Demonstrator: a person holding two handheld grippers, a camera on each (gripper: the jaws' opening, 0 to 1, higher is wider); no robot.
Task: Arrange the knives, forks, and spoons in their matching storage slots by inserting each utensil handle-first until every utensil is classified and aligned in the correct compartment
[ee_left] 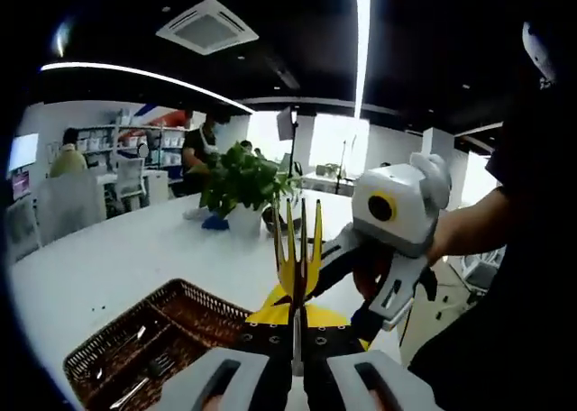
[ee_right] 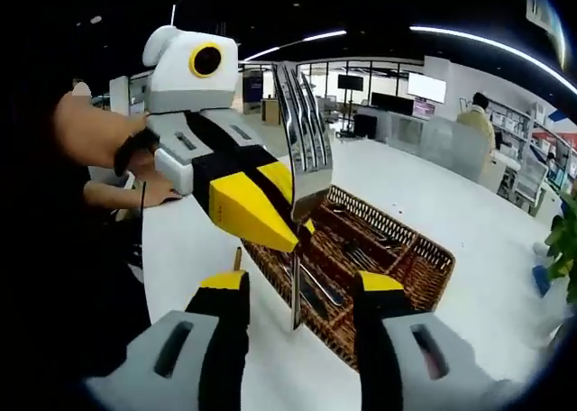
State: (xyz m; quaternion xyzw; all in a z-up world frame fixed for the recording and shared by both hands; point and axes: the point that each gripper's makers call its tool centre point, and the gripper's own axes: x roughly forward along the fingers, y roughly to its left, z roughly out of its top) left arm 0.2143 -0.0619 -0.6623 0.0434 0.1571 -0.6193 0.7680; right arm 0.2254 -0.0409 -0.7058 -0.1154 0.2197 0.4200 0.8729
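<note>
A silver fork [ee_left: 297, 235] stands tines-up in my left gripper [ee_left: 296, 328], whose yellow-tipped jaws are shut on its shaft. In the right gripper view the same fork [ee_right: 304, 136] is pinched near its neck by the left gripper [ee_right: 281, 226], and its handle hangs down between my right gripper's [ee_right: 302, 285] open jaws without touching them. The right gripper [ee_left: 302, 265] reaches in from the right. A brown wicker basket [ee_left: 99, 352] with compartments lies below on the white table and holds several utensils [ee_right: 315, 289].
A potted plant [ee_left: 243, 187] and a blue object [ee_left: 215, 222] stand further along the table [ee_left: 117, 258]. The basket rim [ee_right: 428, 253] is just beyond my right jaws. The table edge [ee_right: 153, 249] runs close on the left. People and shelves are in the background.
</note>
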